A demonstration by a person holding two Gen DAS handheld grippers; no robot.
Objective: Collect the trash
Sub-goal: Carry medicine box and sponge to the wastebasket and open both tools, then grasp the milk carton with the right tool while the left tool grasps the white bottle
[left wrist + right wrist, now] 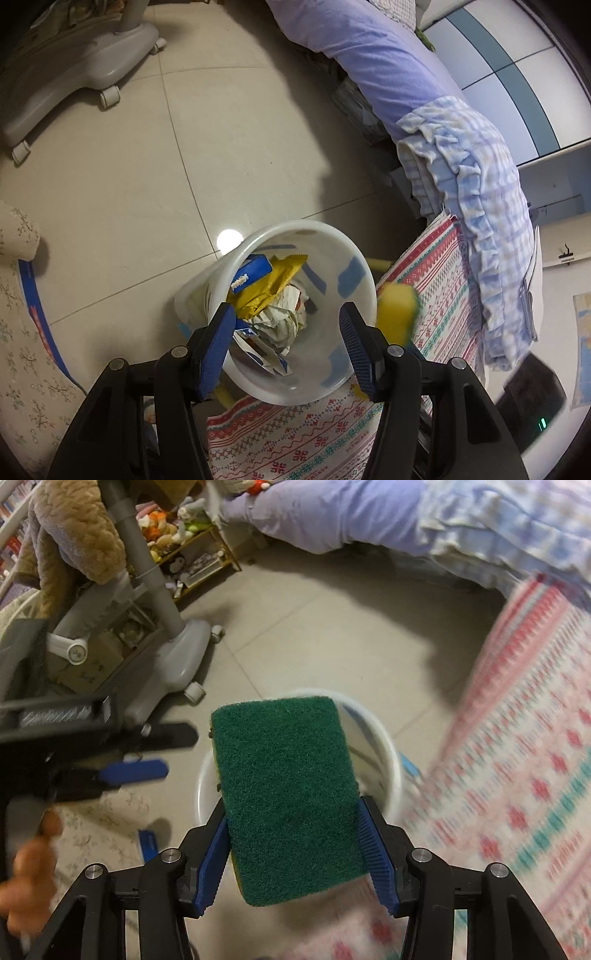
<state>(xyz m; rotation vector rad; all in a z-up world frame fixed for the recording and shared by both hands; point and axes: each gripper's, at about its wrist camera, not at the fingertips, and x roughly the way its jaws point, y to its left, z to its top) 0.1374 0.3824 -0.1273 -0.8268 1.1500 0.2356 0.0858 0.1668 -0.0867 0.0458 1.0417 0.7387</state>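
The right gripper [295,853] clenches a green-and-yellow scouring sponge [286,794] above the round white plastic bin [360,258]. The left gripper [288,347] hangs released. Let go early, the sponge could clip the rim and land on the tiled floor [147,184].

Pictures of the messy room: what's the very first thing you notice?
The big green sponge fills the middle of the right wrist view, squeezed in the right gripper just above the white bin. In the left wrist view, you look straight into that bin, with yellow wrappers and crumpled paper inside, framed by the open left gripper.
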